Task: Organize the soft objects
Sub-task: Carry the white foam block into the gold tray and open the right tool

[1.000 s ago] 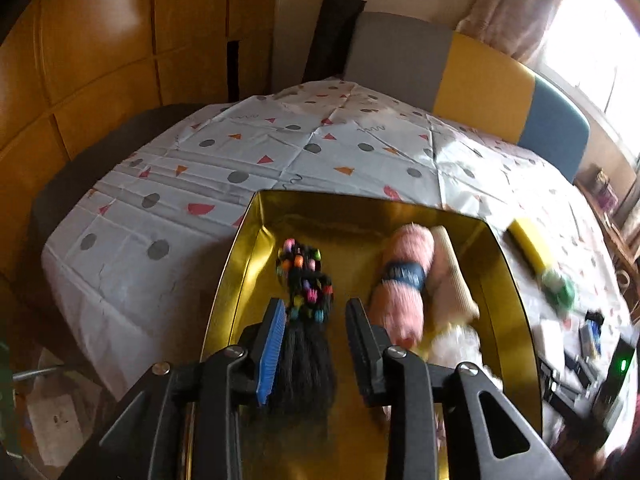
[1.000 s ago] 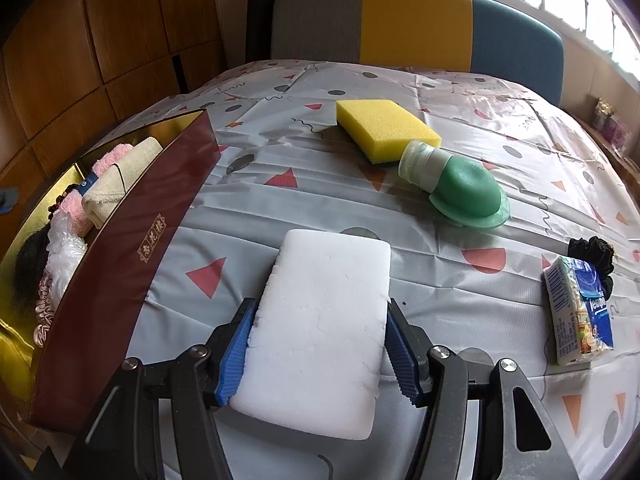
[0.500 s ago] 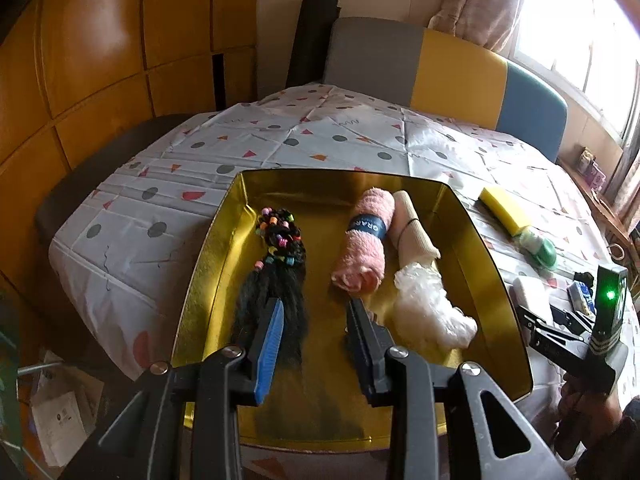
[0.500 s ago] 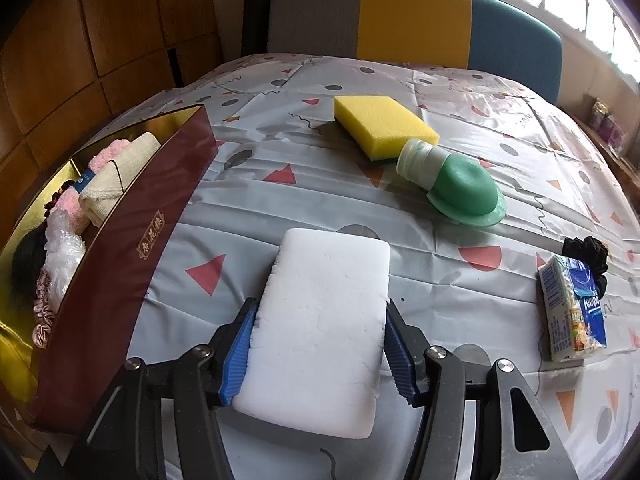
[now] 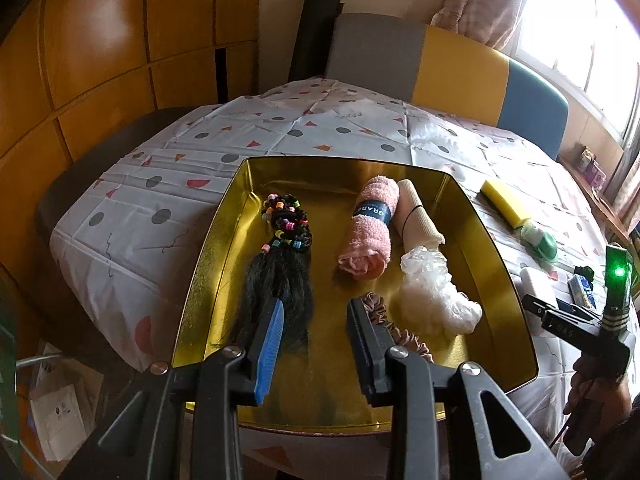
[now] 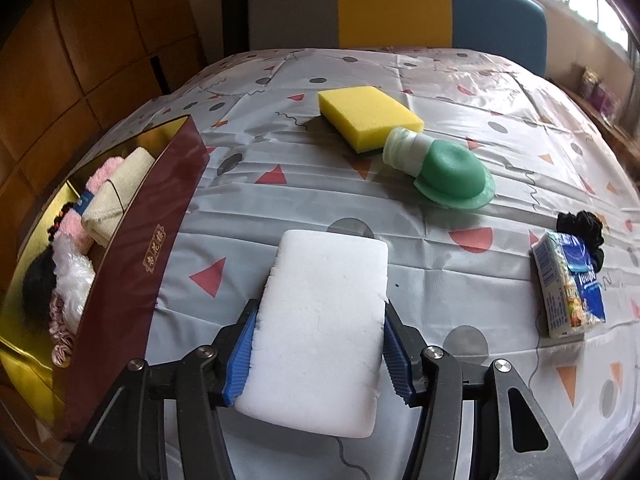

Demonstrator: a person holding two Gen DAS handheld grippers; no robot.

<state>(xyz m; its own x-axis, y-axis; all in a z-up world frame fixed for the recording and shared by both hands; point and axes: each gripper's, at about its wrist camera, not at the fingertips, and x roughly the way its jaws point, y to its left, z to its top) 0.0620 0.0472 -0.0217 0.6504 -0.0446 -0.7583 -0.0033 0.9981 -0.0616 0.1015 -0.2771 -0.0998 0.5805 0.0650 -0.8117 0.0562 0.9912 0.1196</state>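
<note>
My left gripper (image 5: pixel 316 312) is open and empty above the near end of the gold tray (image 5: pixel 494 264). In the tray lie a black hairpiece with coloured beads (image 5: pixel 282 268), a rolled pink towel (image 5: pixel 370 228), a beige cloth roll (image 5: pixel 416 220), a white plastic puff (image 5: pixel 434 296) and a pink scrunchie (image 5: pixel 404 334). My right gripper (image 6: pixel 320 316) is shut on a white sponge (image 6: pixel 324 328), pinched at its near half. The tray's dark red wall (image 6: pixel 140 248) is to its left.
On the patterned tablecloth (image 6: pixel 460 88) lie a yellow sponge (image 6: pixel 368 114), a green squeeze bottle (image 6: pixel 444 170), a tissue pack (image 6: pixel 570 290) and a black scrunchie (image 6: pixel 582 224). A striped chair back (image 6: pixel 396 4) stands behind the table. The table edge (image 5: pixel 96 248) drops off left of the tray.
My left gripper has pulled back and up from the tray, leaving the black hairpiece lying inside. My right gripper has stayed on the white sponge, barely moving.
</note>
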